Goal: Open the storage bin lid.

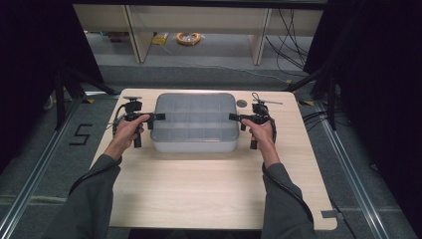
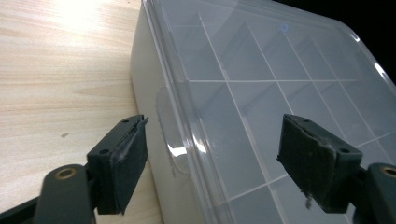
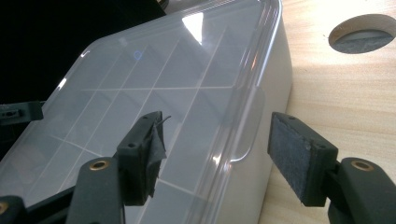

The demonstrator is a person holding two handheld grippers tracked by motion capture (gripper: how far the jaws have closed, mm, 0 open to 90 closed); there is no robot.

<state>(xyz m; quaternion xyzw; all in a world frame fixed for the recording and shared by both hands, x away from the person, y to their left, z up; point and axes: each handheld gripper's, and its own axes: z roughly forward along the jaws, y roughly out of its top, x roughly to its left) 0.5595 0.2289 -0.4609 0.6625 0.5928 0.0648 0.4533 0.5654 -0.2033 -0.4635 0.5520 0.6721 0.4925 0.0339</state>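
High view: lidded compartment box point(image 1: 194, 124) looks empty, both grippers' jaws wide astride its end latches

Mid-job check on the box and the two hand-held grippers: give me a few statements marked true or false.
1. The lid is on the box. True.
2. The left hand-held gripper is clamped shut on the lid's tab. False: its jaws stand apart on either side of the box's edge, pads not pressing.
3. The right hand-held gripper straddles the box's other edge with open jaws. True.
4. The box stands on the floor. False: it stands on the wooden table.
5. The compartments seen through the lid hold screws. False: they look empty.
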